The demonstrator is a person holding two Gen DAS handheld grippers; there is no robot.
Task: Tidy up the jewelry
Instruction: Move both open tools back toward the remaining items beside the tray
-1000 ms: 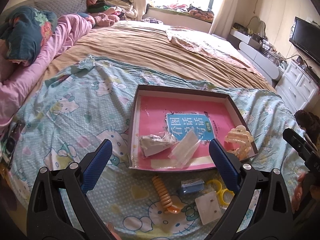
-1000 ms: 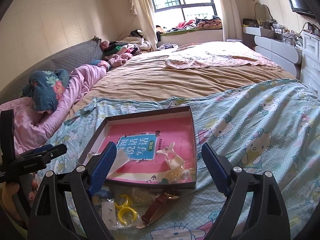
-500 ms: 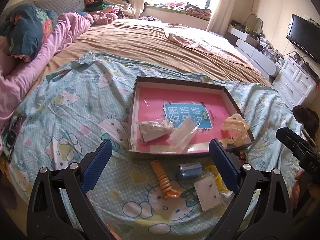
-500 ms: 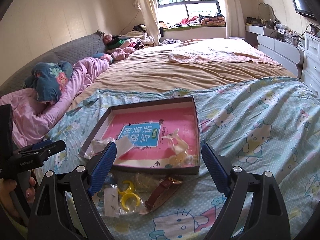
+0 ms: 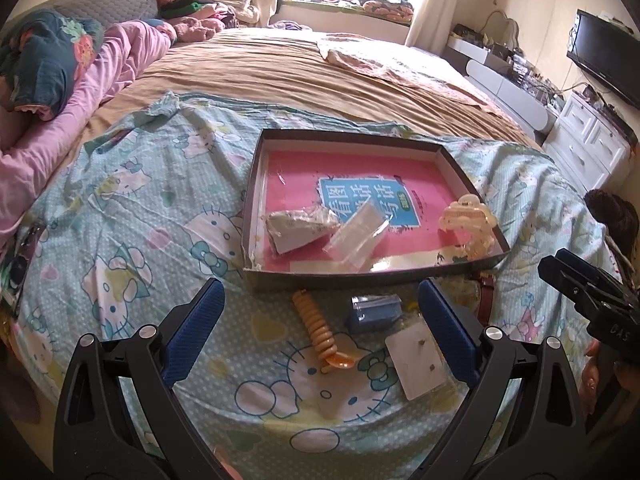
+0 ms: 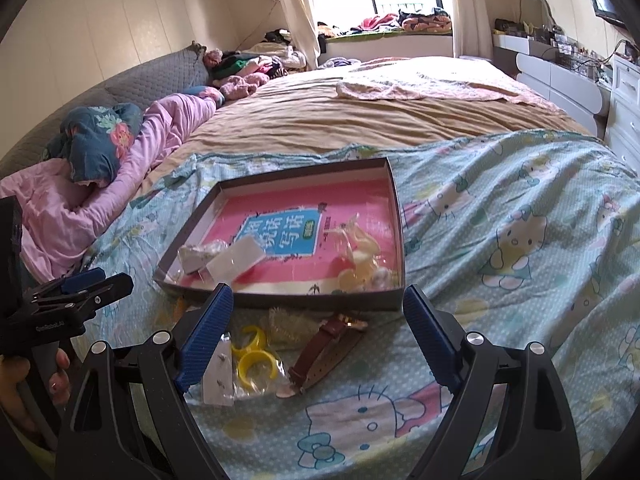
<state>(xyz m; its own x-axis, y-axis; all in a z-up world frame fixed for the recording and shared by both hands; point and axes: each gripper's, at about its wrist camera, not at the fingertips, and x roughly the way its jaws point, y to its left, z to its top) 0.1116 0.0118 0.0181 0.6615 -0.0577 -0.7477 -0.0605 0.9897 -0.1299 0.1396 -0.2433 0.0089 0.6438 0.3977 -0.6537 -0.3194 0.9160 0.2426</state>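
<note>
A shallow dark box (image 5: 360, 280) (image 6: 280, 300) with a pink book in its bottom lies on the cartoon-cat bedsheet. Inside are small plastic bags (image 5: 356, 236) and a pale hair claw (image 5: 470, 220) (image 6: 360, 248). In front of the box lie an orange spiral hair tie (image 5: 318, 326), a blue packet (image 5: 374, 312), a white earring card (image 5: 416, 354) (image 6: 219, 372), yellow rings (image 6: 254, 354) and a brown watch strap (image 6: 326, 344). My left gripper (image 5: 320, 332) is open above the hair tie. My right gripper (image 6: 316, 338) is open over the strap and rings.
Pink bedding and a flowered pillow (image 5: 44, 60) lie at the left. A tan blanket (image 5: 300, 80) covers the far bed. White drawers (image 5: 592, 140) and a television (image 5: 608, 56) stand at the right. A hand (image 6: 24, 376) holds the other gripper at the left edge.
Both grippers have sunk a little and come closer to the items in front of the box, which now sit higher and larger in view. The jaws have kept the same width.
</note>
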